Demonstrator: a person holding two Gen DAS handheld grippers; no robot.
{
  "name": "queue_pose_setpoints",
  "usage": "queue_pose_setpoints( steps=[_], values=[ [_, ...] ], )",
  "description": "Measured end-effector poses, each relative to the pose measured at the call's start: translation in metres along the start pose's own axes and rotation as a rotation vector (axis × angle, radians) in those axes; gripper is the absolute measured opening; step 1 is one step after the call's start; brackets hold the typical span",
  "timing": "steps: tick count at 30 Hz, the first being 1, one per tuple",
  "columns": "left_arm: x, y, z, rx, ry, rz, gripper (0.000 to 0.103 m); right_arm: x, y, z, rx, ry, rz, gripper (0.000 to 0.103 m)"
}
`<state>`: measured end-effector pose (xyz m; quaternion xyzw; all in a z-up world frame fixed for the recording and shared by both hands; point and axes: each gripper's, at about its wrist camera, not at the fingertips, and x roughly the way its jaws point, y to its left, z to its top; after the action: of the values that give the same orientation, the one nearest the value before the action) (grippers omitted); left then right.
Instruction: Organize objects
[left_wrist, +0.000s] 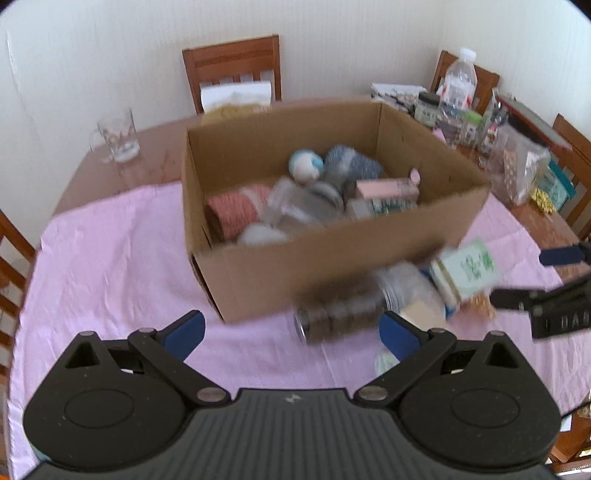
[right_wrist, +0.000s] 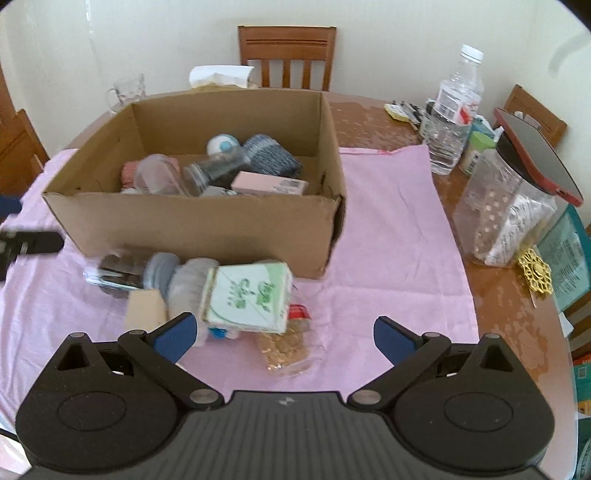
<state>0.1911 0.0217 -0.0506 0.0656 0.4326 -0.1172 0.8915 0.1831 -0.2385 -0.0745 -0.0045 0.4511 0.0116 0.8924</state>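
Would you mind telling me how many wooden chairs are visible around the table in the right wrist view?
3: one chair behind the cardboard box, one far right, one at left; others may be hidden.

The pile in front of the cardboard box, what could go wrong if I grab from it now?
The green-printed carton leans on other items, so pulling it may topple the pile. The dark jar lies on its side and could roll across the pink cloth. Both the right hand-held gripper and the left hand-held gripper are open.

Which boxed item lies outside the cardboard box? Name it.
The green-and-white box lies on the pink cloth before the cardboard box; the pink box sits inside.
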Motion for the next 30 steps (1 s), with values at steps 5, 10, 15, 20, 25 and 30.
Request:
queue_pose_setpoints(
  steps=[5, 10, 15, 20, 25, 30],
  values=[
    [0.011, -0.012, -0.019, 0.014, 0.047, -0.039, 0.100, 0.006, -0.003, -0.003, 0.032, 0.012, 0.006, 0.103],
    [0.025, -0.029, -0.029, 0.073, 0.092, -0.076, 0.100, 0.006, -0.006, -0.004, 0.040, 0.013, 0.003, 0.103],
    [0.033, -0.043, -0.037, 0.120, 0.133, -0.122, 0.100, 0.006, -0.010, -0.008, 0.046, 0.018, -0.008, 0.103],
    [0.039, -0.052, -0.041, 0.140, 0.162, -0.171, 0.100, 0.005, -0.017, -0.014, 0.066, 0.031, -0.013, 0.103],
    [0.045, -0.063, -0.042, 0.149, 0.162, -0.193, 0.100, 0.006, -0.020, -0.018, 0.074, 0.041, -0.016, 0.103],
    [0.053, -0.062, -0.043, 0.132, 0.169, -0.173, 0.100, 0.008, -0.019, -0.019, 0.067, 0.049, -0.014, 0.103]
  ],
)
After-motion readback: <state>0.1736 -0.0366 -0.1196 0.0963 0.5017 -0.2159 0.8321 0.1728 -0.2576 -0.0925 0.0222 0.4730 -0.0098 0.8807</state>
